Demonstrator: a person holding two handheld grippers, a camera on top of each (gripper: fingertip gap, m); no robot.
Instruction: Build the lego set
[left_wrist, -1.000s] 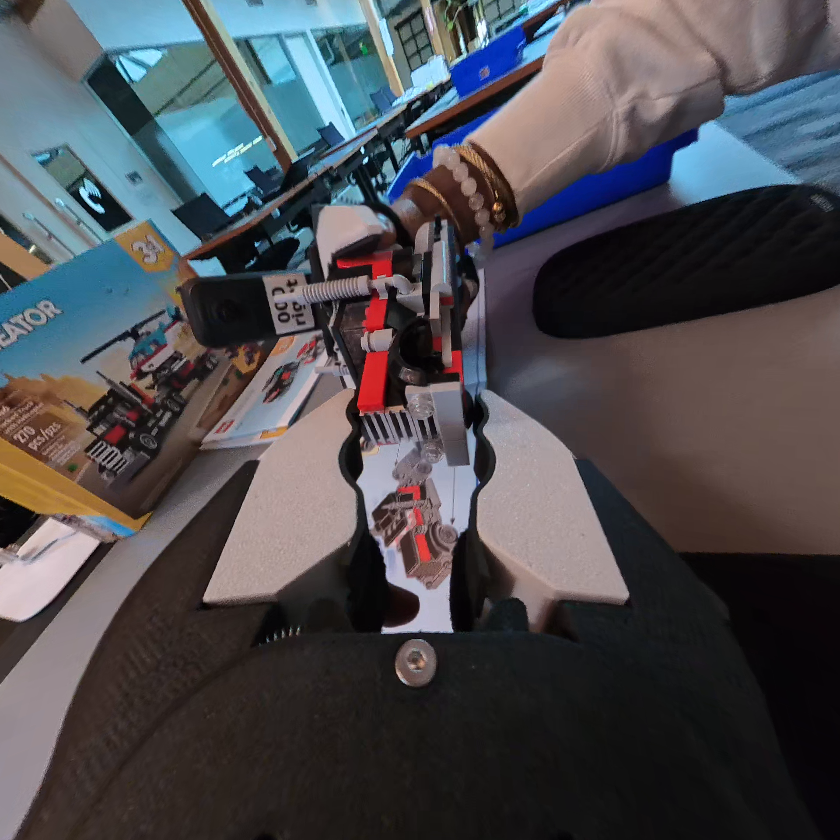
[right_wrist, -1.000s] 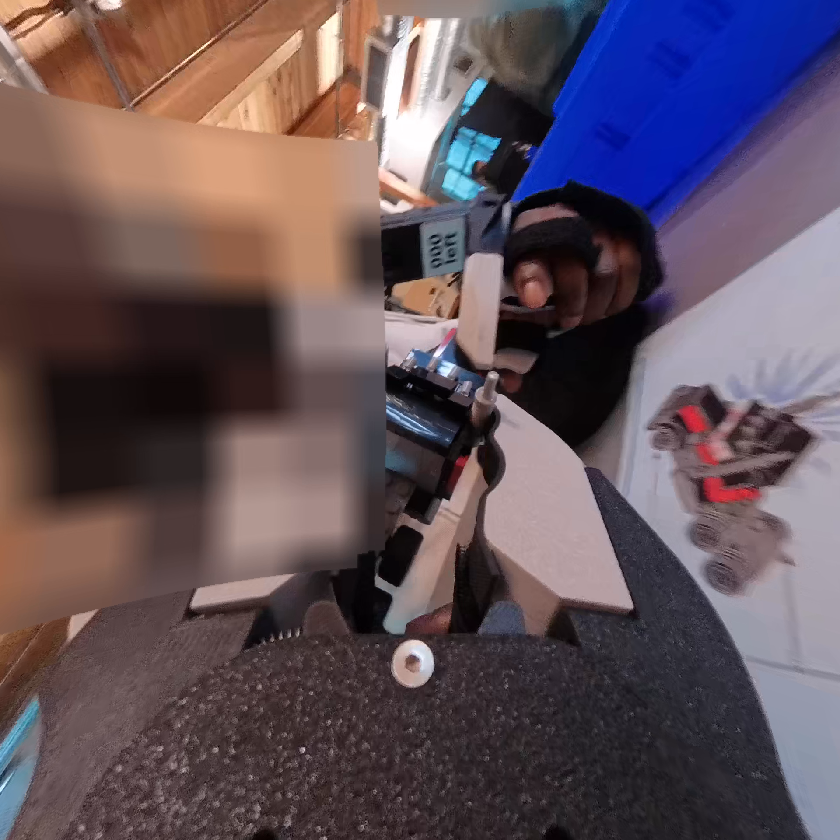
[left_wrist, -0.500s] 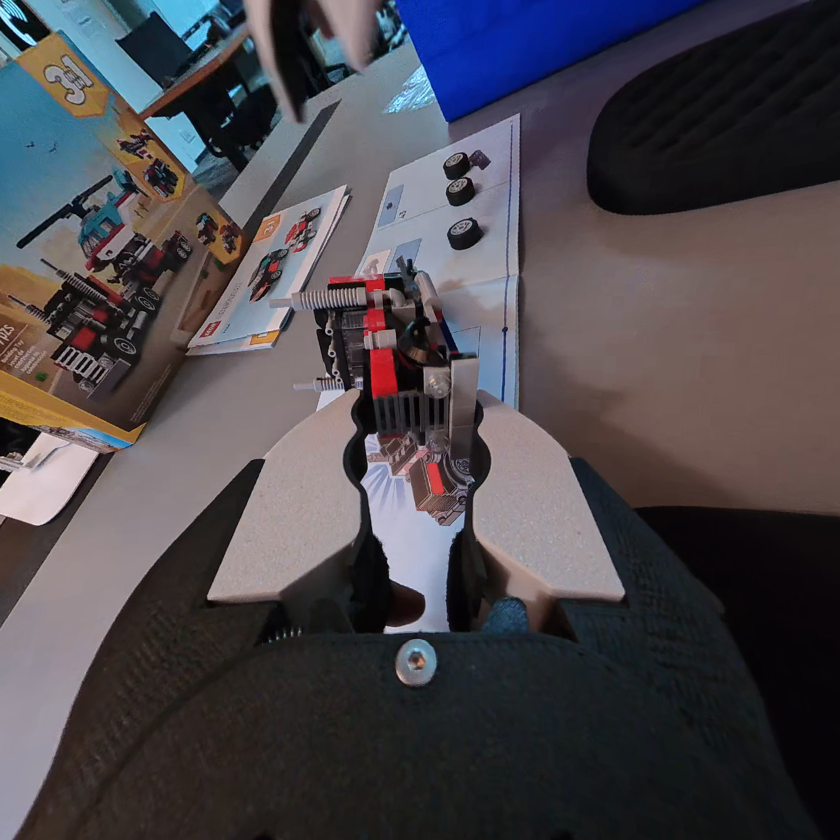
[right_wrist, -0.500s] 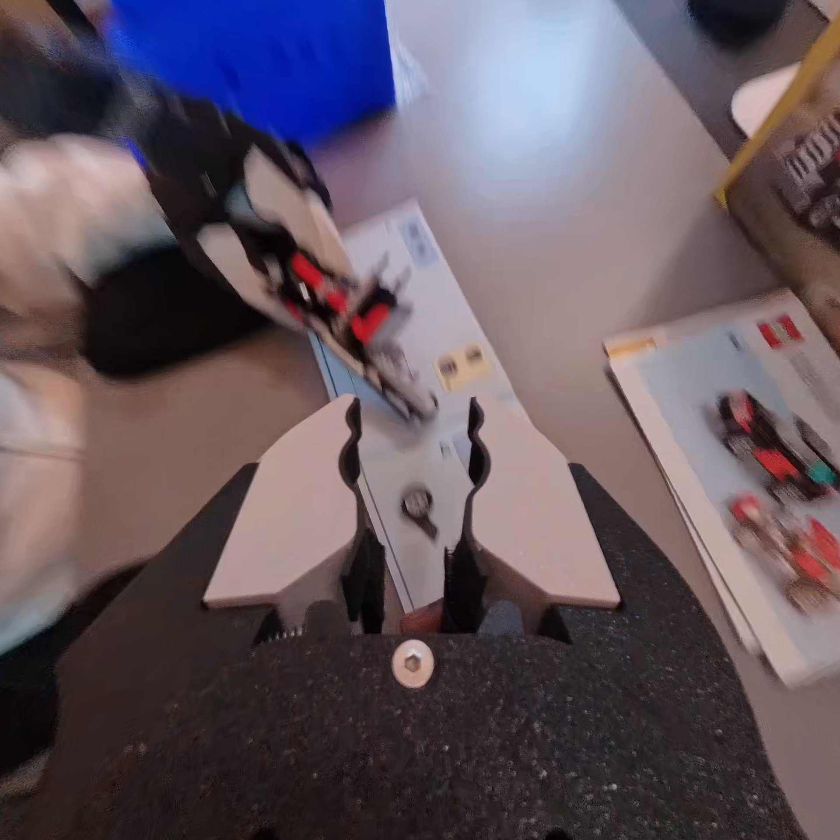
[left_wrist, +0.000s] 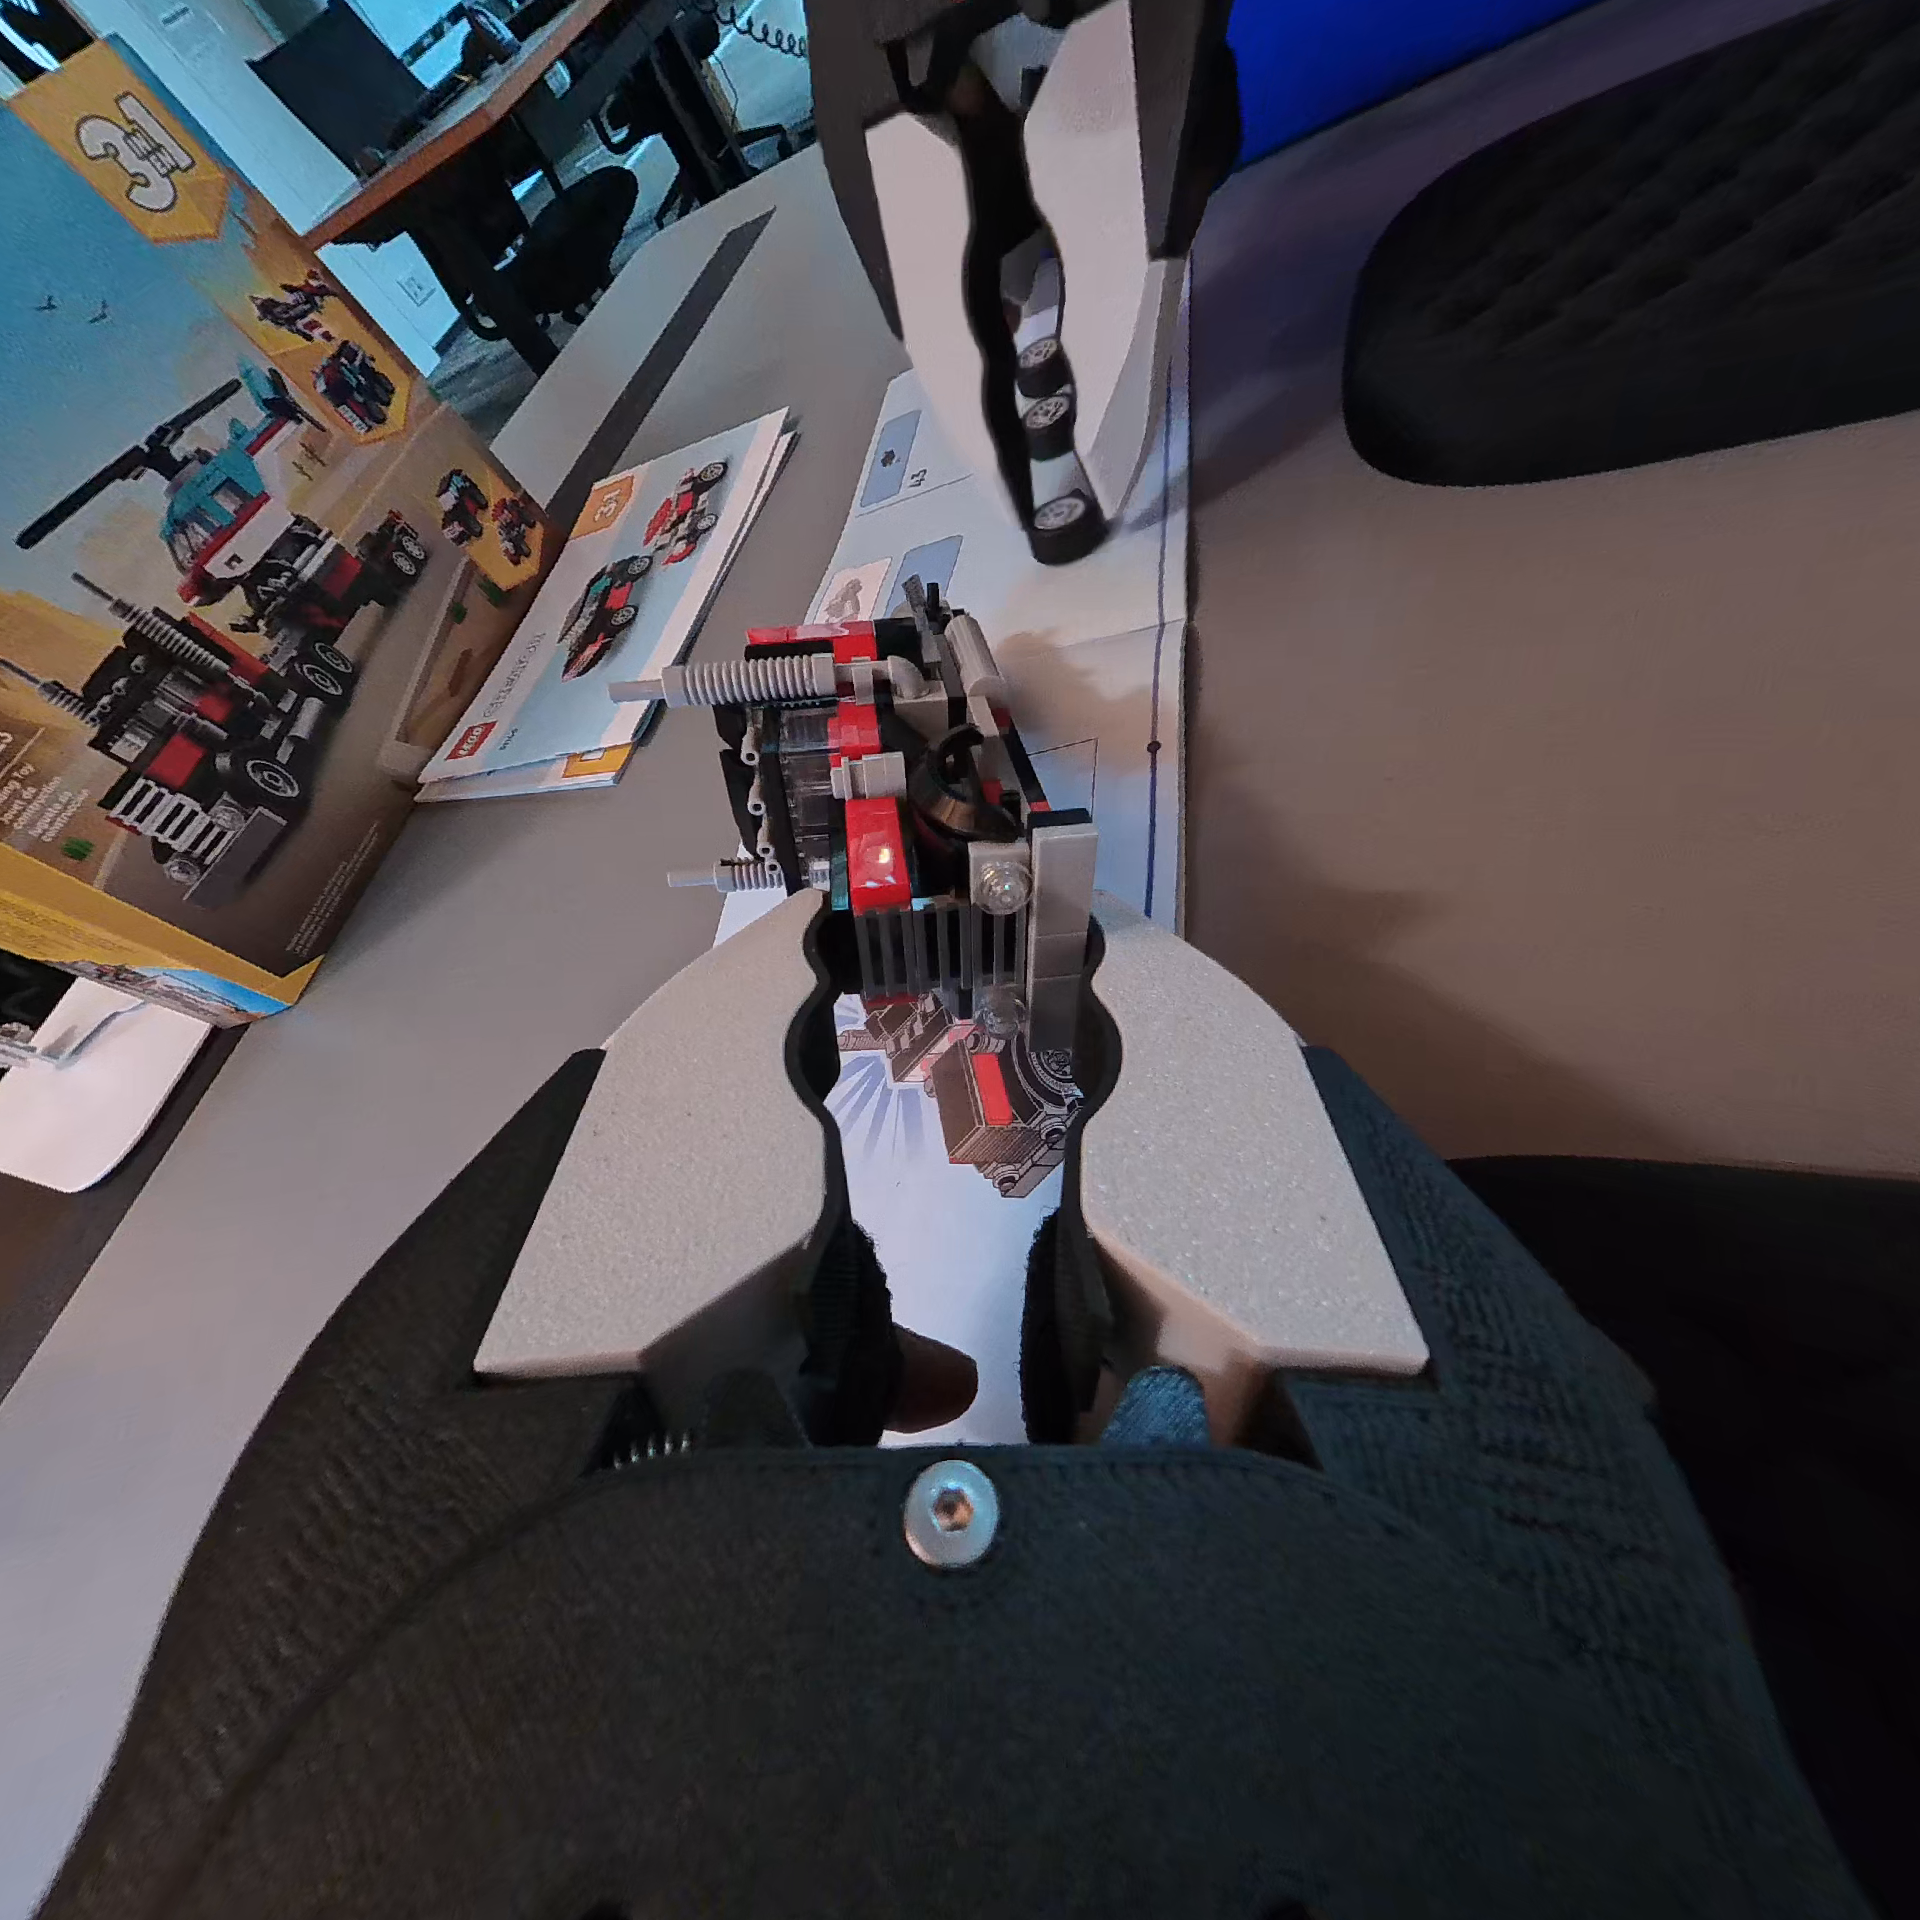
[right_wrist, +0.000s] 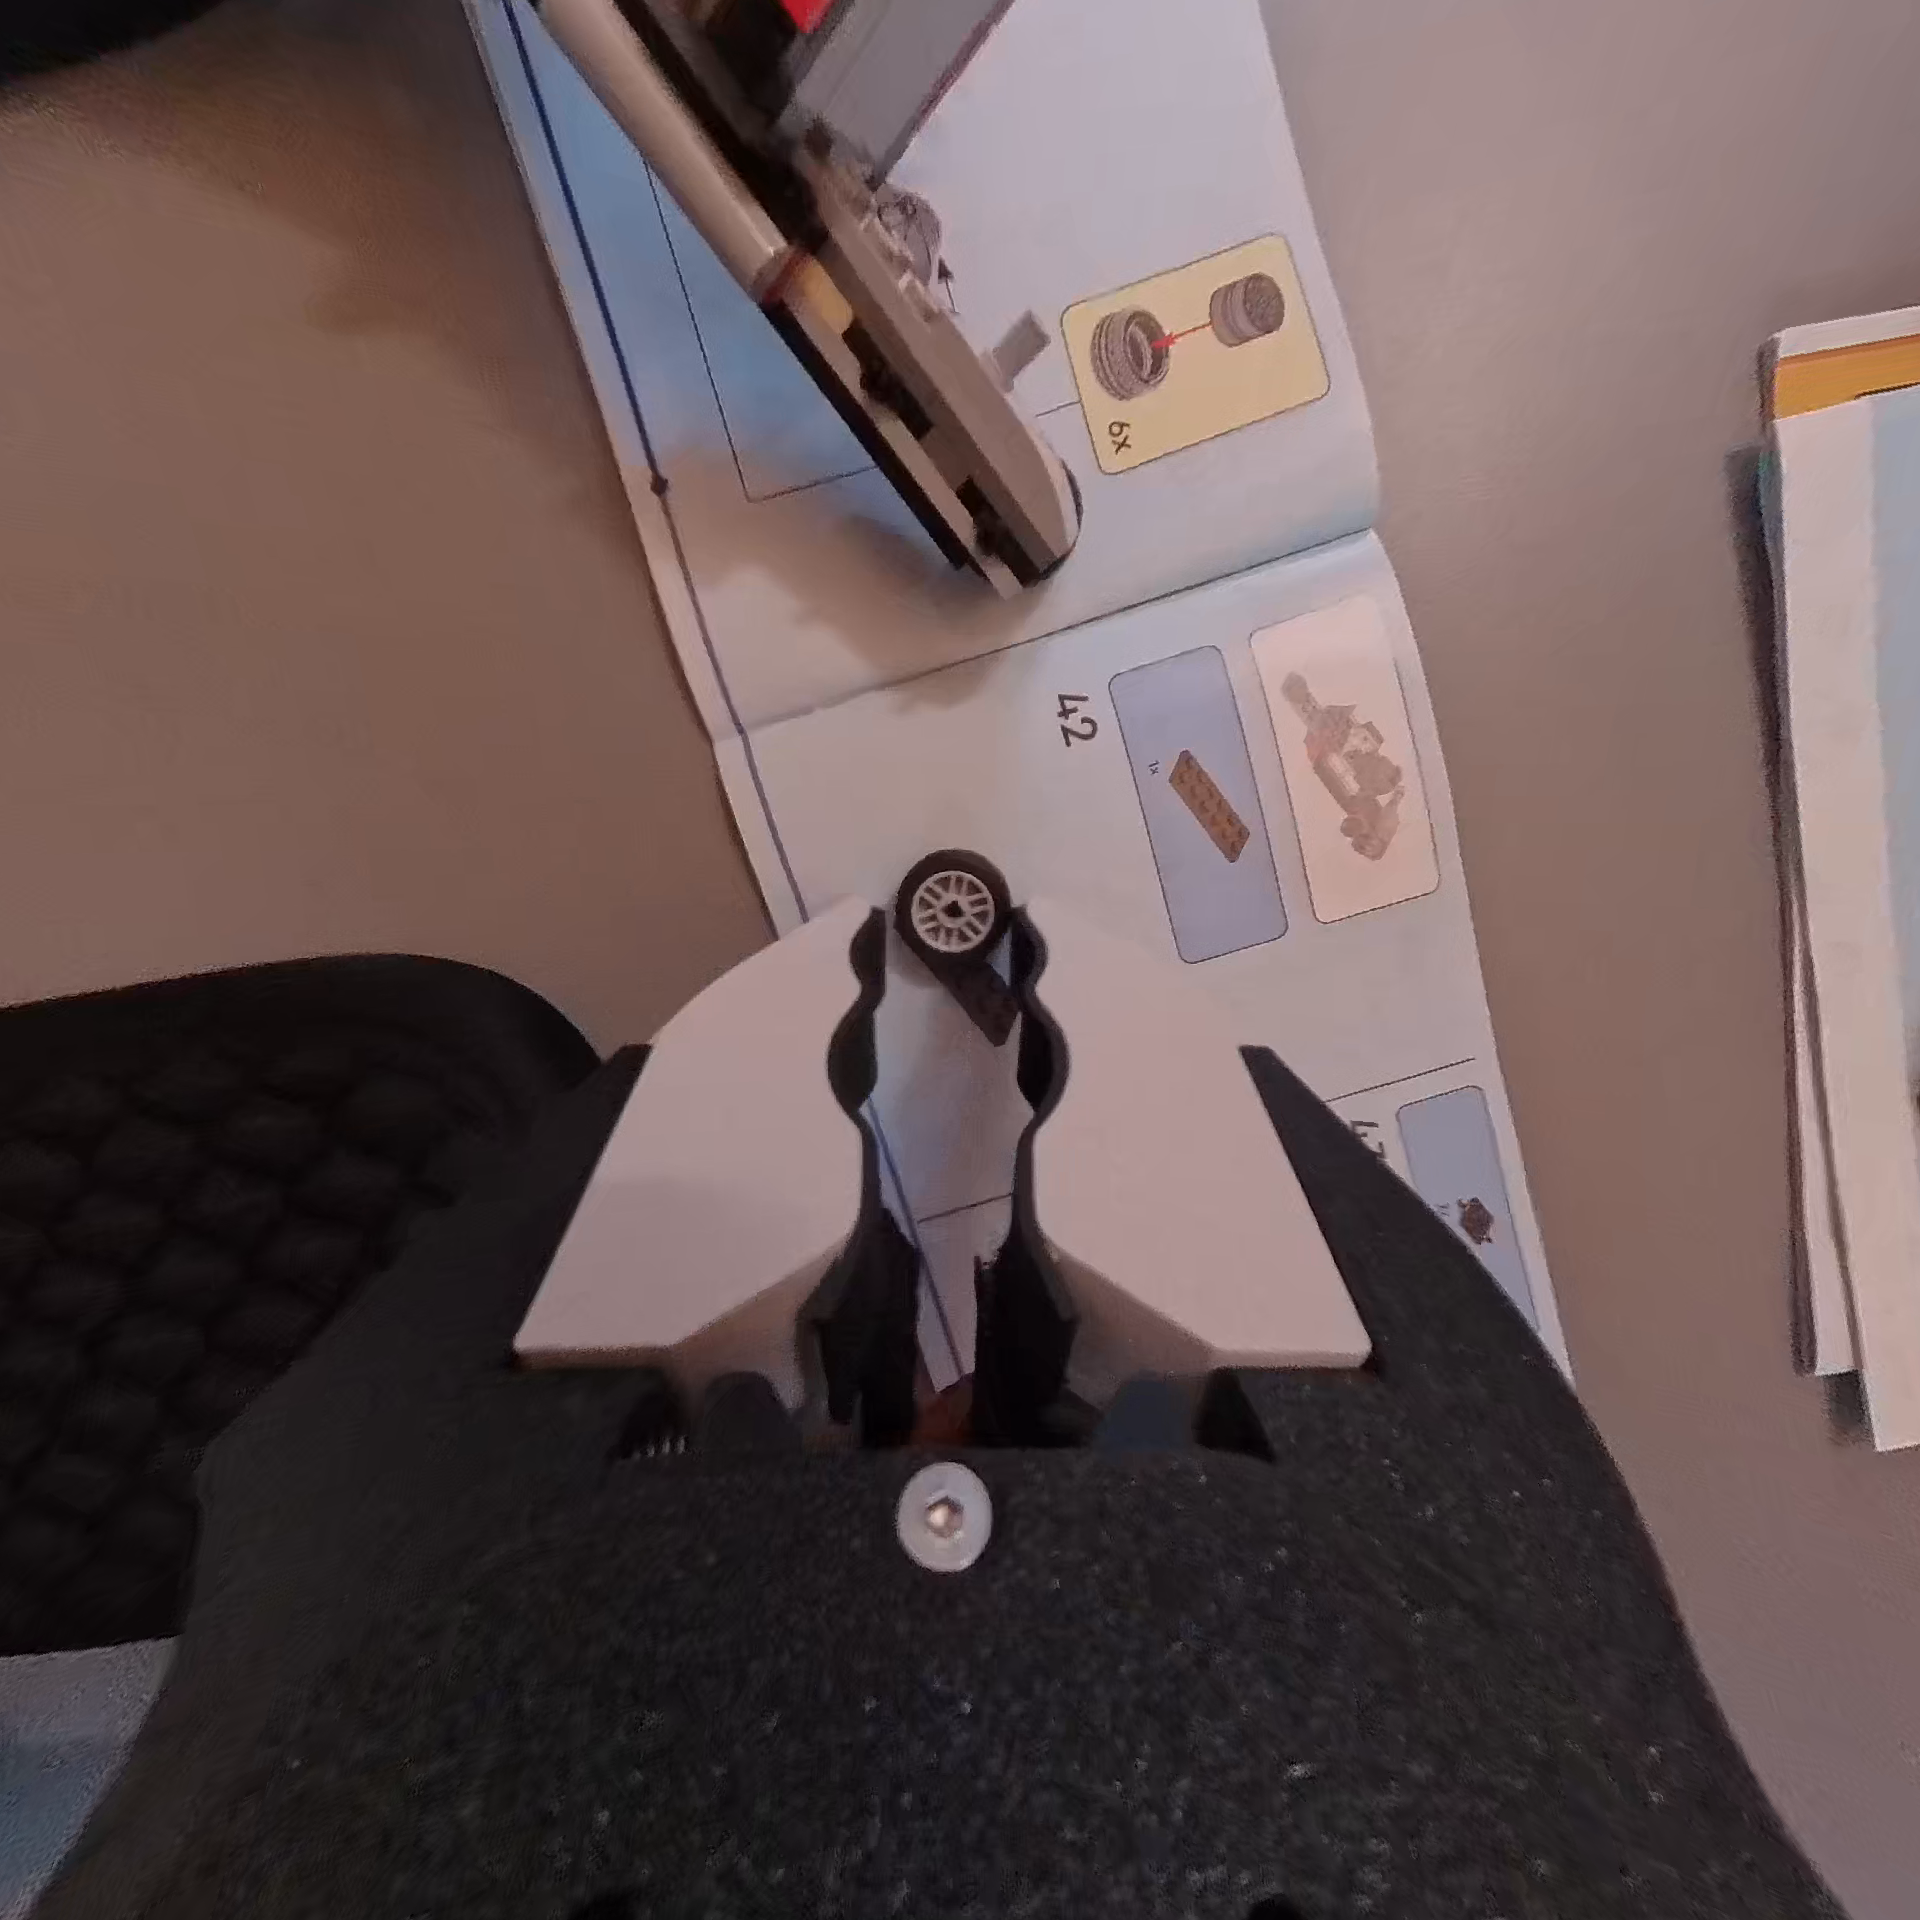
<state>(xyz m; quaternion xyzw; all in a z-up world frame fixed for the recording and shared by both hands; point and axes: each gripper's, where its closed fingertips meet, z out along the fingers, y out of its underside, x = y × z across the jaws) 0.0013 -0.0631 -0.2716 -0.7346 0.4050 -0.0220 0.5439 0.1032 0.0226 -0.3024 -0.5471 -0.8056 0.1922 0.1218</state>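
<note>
While the left claw (left_wrist: 951, 935) keeps clamping the truck model (left_wrist: 894, 790), the right claw (right_wrist: 951, 940), jaws parted, has swung down over a loose wheel (right_wrist: 948, 906) — wheel-fitting looks next.

Left gripper (left_wrist: 951, 935) fingers clamped; right gripper (right_wrist: 951, 914) fingers seemingly parted, pointing down.

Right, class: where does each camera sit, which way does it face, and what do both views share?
Left wrist view: on the left gripper, facing forward low over the table; its jaws clamp the truck model, right gripper overhead beyond.
Right wrist view: on the right gripper, facing steeply down; open jaws straddle a wheel on the open booklet.
Shared: truck model, open booklet.
</note>
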